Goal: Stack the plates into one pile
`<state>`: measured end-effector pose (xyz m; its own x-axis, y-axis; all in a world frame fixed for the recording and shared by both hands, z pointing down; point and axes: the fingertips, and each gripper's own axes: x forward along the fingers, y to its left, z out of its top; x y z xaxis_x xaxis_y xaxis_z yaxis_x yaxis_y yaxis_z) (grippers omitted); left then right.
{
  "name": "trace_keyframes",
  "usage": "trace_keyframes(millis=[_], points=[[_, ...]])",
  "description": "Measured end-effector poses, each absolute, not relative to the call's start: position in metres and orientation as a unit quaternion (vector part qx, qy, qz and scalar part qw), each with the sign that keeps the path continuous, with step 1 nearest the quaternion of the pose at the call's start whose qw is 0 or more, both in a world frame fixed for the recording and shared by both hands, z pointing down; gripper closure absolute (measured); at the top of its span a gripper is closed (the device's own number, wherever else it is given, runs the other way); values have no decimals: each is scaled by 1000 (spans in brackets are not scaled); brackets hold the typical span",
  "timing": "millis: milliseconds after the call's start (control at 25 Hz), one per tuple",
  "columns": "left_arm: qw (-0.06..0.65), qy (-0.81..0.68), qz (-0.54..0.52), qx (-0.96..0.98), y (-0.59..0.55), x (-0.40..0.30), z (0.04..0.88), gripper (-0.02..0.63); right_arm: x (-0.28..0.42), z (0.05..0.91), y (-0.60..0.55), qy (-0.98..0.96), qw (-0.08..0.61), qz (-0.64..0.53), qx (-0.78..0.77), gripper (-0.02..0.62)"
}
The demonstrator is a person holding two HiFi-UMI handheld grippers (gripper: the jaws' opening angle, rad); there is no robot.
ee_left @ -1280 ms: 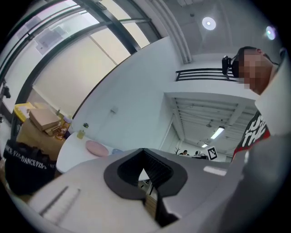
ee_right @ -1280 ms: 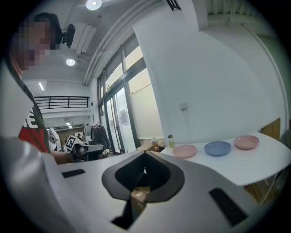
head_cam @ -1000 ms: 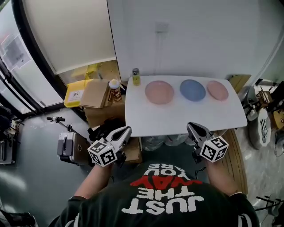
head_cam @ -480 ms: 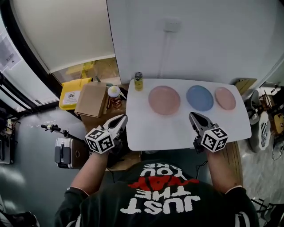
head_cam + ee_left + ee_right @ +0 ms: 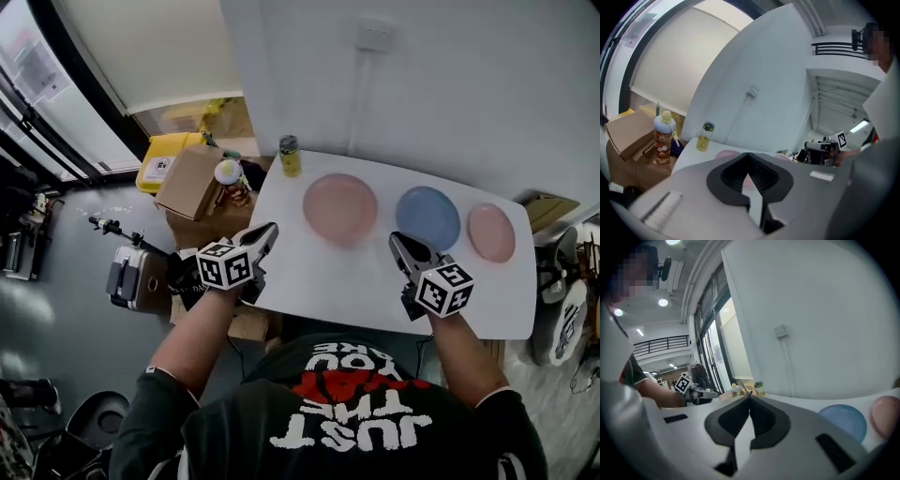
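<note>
Now | left gripper (image 5: 270, 229) closed, empty | right gripper (image 5: 395, 240) closed, empty | both advanced to table (image 5: 319, 274)

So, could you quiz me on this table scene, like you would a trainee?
1. How many plates lie on the table?
2. True or false: the blue plate lies between the big pink plate and the small pink plate.
3. What stands at the table's far left corner? A) a mug B) a yellow bottle C) a bowl

Key: 1) three, none stacked yet; 2) true; 3) B.
</note>
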<state>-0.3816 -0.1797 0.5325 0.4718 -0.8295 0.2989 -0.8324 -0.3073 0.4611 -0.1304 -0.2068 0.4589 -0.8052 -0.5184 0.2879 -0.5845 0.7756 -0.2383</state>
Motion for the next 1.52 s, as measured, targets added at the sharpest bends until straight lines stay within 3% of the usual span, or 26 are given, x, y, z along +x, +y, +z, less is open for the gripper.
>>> trace_keyframes(millis=[160,320,480,760,880,1000,1080,1240,1520], points=[[362,-519,9,774,-212,-363,563,596,-123,468,-221,-942,108,162,274,600],[436,-511,31,740,-252,-367,608,495,-127,486,-233,-938,109,171,280,598],[510,-507,39,694,-291,-370,662,468,-125,510,-228,-926,121,190,304,598],[563,-510,115,640,-325,-357,744,426,-119,541,-226,-906,140,218,335,598],[559,-528,160,618,-321,-359,767,430,-116,545,-227,-903,141,224,339,598],[558,-540,174,606,-322,-360,771,540,-113,548,-229,-900,142,230,342,598],[578,-535,155,597,-324,-358,771,572,-113,551,-231,-899,144,232,343,598],[612,-524,105,583,-320,-359,765,588,-114,552,-232,-897,145,235,345,598],[611,-517,62,597,-311,-377,730,588,-110,542,-237,-898,136,228,351,598]])
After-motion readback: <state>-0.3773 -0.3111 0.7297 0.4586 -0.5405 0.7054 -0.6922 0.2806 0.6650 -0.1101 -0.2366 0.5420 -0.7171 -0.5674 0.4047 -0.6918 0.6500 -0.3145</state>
